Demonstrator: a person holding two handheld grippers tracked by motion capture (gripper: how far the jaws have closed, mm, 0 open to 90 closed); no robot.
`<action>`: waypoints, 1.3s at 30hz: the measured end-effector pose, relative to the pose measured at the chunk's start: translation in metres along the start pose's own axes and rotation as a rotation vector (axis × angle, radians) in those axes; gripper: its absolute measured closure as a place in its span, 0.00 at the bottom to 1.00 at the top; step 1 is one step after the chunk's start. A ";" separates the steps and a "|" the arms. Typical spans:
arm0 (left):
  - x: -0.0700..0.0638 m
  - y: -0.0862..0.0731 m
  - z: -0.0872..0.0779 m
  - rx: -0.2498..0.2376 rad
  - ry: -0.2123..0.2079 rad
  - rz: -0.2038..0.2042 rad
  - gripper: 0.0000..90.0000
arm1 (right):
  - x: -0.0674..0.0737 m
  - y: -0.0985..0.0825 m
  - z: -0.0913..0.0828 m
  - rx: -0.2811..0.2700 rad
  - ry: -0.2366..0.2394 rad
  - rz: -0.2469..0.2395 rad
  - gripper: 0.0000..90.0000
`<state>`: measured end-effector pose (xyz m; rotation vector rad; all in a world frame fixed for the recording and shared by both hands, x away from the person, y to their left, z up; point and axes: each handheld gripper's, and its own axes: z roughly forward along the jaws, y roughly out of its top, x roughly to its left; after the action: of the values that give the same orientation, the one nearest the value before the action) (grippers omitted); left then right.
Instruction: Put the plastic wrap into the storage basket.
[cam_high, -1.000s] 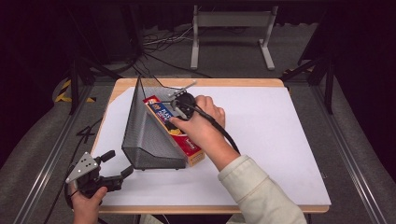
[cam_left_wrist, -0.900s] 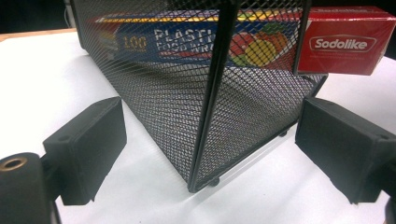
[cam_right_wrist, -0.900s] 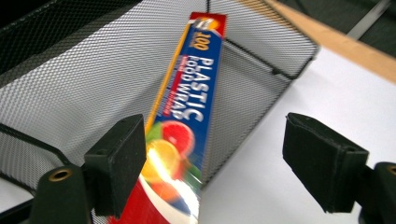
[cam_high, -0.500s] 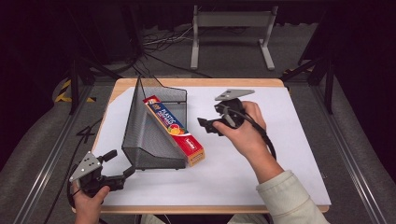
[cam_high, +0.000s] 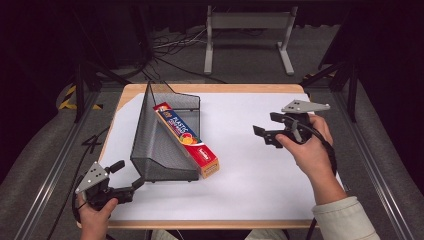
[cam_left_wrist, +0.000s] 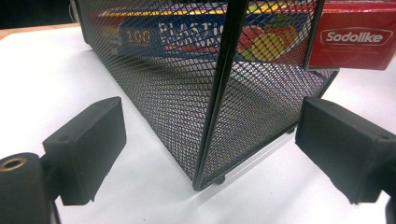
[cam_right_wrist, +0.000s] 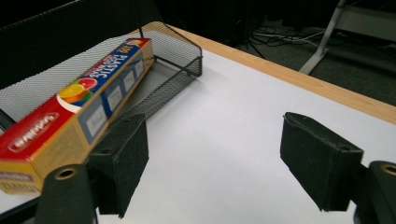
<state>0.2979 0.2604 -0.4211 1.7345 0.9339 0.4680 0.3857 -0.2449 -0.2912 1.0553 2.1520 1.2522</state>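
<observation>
The long plastic wrap box (cam_high: 186, 139) lies slanted in my black mesh basket (cam_high: 150, 145). One end leans up near the far wall, and the red end sticks out over the low front lip, toward me.

My left claw (cam_high: 123, 175) sits low at the near corner of the basket. It is wide open and holds nothing. The basket's corner post stands right between its two pads (cam_left_wrist: 88, 147), but they do not touch it.

My right claw (cam_high: 272, 131) hangs in the air over the bare white surface (cam_high: 250, 180), well apart from the box. Its jaws have just closed a little, yet they are about half open with nothing between them.

I think the box could slip. Its red end hangs out, so a bump on the basket could slide it off. If my left claw squeezes the thin wire crooked, the basket may tip or skid.

There is lots of open room on the right side. The left side is tight, close to the surface's edge.
</observation>
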 end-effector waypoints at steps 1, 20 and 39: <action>0.000 0.000 0.000 0.000 -0.001 0.000 0.10 | -0.004 -0.003 -0.003 -0.010 -0.001 -0.005 0.27; -0.004 -0.001 0.003 0.030 -0.001 0.031 0.09 | -0.048 -0.089 -0.031 -0.038 -0.003 -0.044 0.23; -0.005 -0.003 0.001 0.024 0.009 0.029 0.09 | -0.045 -0.152 -0.019 -0.066 -0.028 -0.024 0.24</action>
<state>0.2949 0.2563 -0.4238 1.7713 0.9252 0.4857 0.3402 -0.3360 -0.4143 1.0117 2.0820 1.2809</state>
